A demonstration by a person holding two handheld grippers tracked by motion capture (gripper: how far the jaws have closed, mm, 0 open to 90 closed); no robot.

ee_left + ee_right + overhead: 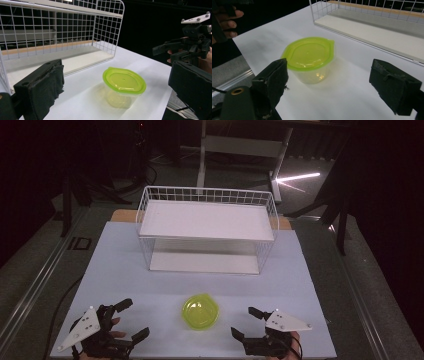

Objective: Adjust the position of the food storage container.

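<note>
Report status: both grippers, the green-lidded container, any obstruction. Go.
Left gripper open, right gripper open, both empty. Green-lidded container upright on the white table between them, lid on, untouched. Wire rack stands behind; nothing in the way.

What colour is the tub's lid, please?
Lime green, translucent; the lid shows best in the right gripper view.

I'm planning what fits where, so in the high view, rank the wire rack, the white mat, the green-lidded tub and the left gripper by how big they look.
1. White mat
2. Wire rack
3. Left gripper, though it sits nearest the camera, which inflates it
4. Tub, not much smaller than the gripper, so that pair is unsure
</note>
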